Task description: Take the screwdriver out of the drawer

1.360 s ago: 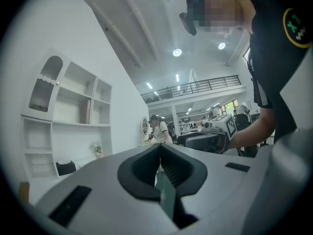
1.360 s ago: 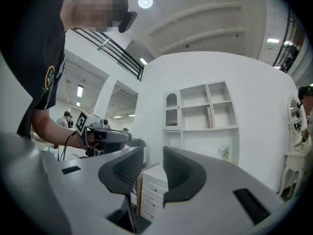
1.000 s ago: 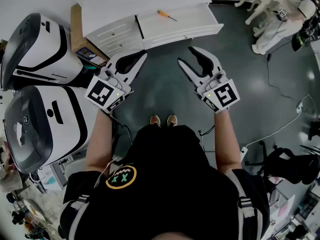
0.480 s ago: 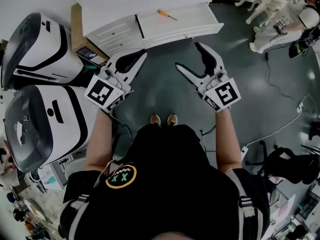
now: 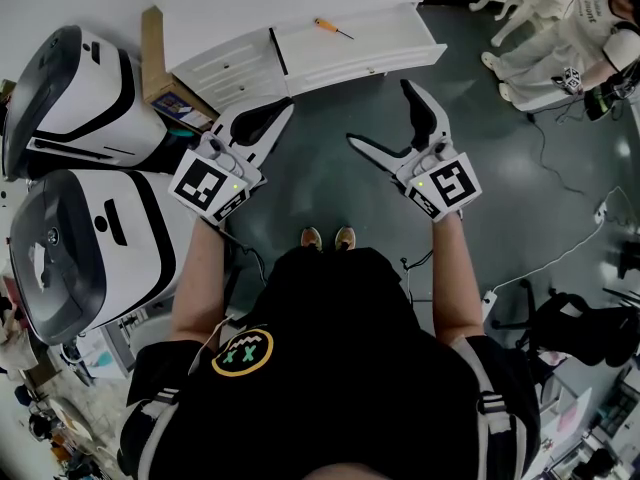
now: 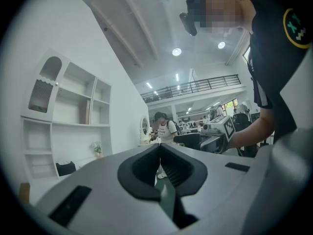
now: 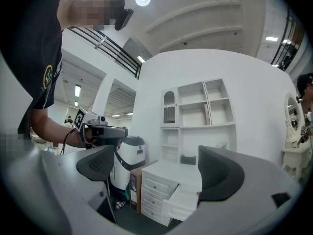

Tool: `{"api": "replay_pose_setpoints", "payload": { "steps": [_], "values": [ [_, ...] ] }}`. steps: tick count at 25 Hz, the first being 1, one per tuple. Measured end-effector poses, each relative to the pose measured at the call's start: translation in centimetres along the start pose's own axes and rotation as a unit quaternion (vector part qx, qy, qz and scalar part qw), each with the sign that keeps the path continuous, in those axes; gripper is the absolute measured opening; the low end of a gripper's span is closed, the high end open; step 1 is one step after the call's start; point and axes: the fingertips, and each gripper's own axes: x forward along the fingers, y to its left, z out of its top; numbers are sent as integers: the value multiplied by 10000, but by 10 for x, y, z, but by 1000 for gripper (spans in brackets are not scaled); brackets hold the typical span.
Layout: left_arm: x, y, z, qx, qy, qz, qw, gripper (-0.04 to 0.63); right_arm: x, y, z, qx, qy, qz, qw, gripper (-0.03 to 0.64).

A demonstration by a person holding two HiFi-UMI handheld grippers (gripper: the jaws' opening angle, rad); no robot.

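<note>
Head view only: whole screwdriver (image 5: 333, 30) (right gripper (image 5: 378, 112) newly spread, empty; left gripper (image 5: 287, 111) closed)

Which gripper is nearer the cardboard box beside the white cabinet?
Left. In the head view the left gripper hangs down-right of the cardboard box; the right gripper, its empty jaws having just been opening, is farther right, before the open drawer.

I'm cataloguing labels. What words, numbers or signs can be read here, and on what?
"X X": green marks in the yellow-ringed emblem on the person's black shirt.
Square black-and-white markers, no letters: on the left gripper and the right gripper, whose empty jaws have just been opening.
Print on the brown cardboard box beside the white cabinet: too small to read.
</note>
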Motion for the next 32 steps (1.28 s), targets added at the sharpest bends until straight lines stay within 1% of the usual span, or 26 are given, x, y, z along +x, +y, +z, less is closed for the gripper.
{"api": "replay_pose_setpoints", "payload": {
  "steps": [4, 9, 18, 28, 32],
  "values": [
    [2, -2, 2, -5, -21, -3, 10000, 20, -2, -5, -1, -14, 20, -111, 9999, 581],
    [3, -4, 1, -7, -19, 3, 10000, 20, -4, -7, -8, -43, 112, -142, 9998, 584],
    [15, -7, 4, 38, 10, 65, 10000, 20, -8, -16, -11, -71, 113, -36, 9999, 584],
    [49, -18, 4, 63, 59, 191, 9998, 20, -28, -44, -12, -108, 64, 82, 9999, 584],
    [59, -24, 5, 55, 87, 178, 9998, 20, -35, -56, -15, -78, 66, 65, 9999, 584]
  ]
}}
